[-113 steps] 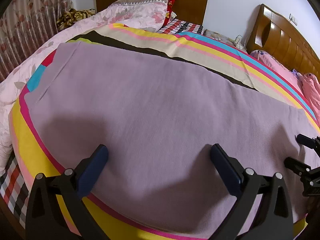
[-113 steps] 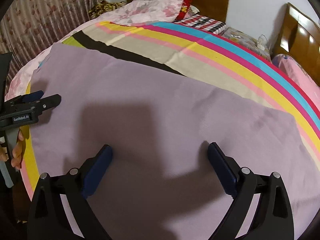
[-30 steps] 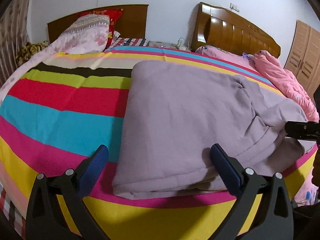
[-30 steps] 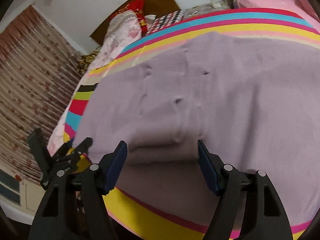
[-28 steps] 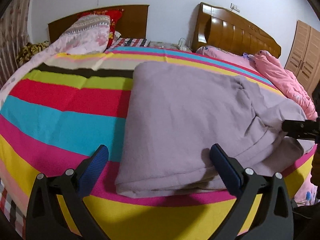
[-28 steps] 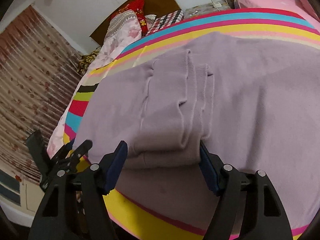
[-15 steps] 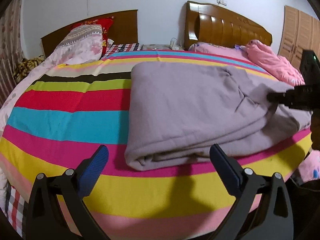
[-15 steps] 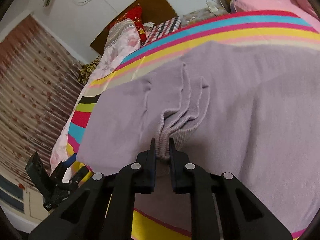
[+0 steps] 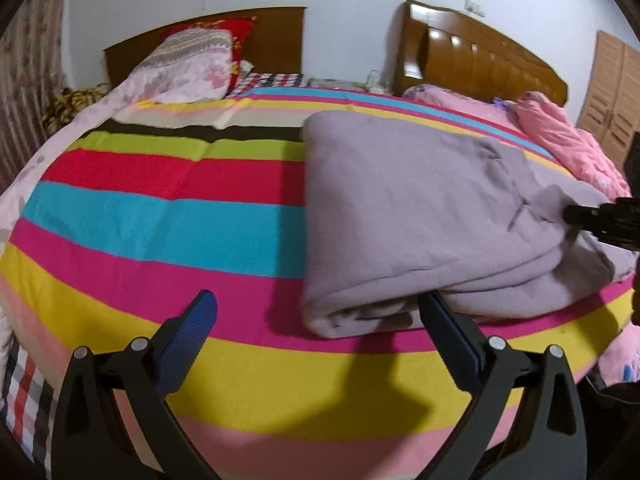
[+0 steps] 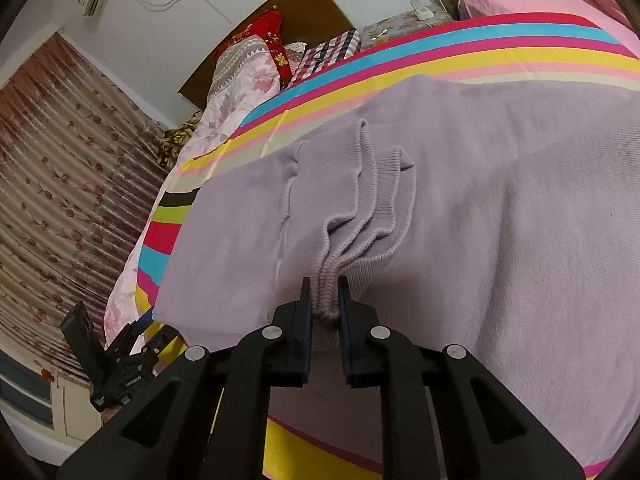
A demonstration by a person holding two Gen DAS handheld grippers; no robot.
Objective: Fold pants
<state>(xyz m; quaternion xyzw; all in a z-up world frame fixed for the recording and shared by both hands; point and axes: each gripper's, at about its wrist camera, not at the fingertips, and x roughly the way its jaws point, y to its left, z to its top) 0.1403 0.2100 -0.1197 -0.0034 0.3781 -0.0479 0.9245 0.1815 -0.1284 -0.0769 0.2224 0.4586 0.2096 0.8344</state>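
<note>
A bunched ribbed edge of the folded lilac knitted pants (image 10: 460, 208) is being pinched by the right gripper (image 10: 325, 300), its fingers nearly closed on the fabric. The pants are being carried by the bed's rainbow-striped sheet (image 9: 160, 220). The left gripper (image 9: 316, 320) is being held wide open and empty, near the fold's edge. Small white lettering on it cannot be read.
</note>
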